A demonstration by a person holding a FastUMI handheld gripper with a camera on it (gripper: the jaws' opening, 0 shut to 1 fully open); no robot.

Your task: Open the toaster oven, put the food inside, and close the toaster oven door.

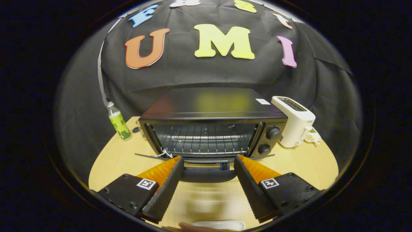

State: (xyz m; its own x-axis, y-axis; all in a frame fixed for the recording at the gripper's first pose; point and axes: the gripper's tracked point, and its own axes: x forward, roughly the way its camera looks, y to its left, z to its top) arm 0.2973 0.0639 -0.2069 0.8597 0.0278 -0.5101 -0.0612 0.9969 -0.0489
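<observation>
A: Where is the toaster oven point(212, 129)?

B: On the wooden table point(112, 161), straight beyond the fingers. Its door point(209, 167) hangs down flat toward the gripper, and the wire rack point(202, 141) inside shows bare.

A: And the gripper point(208, 158)?

B: Its fingers are spread wide, holding nothing. The tips sit at the front edge of the lowered door, one at each side of the door's handle; I cannot tell whether they touch it.

A: The food?

B: A white plate point(222, 224) peeks in below the fingers, with a fingertip point(193, 227) at its rim. What lies on it is hidden.

A: Anything else?

B: A white pop-up toaster point(294, 122) just right of the oven, and a green-labelled bottle point(118, 121) left of it.
</observation>
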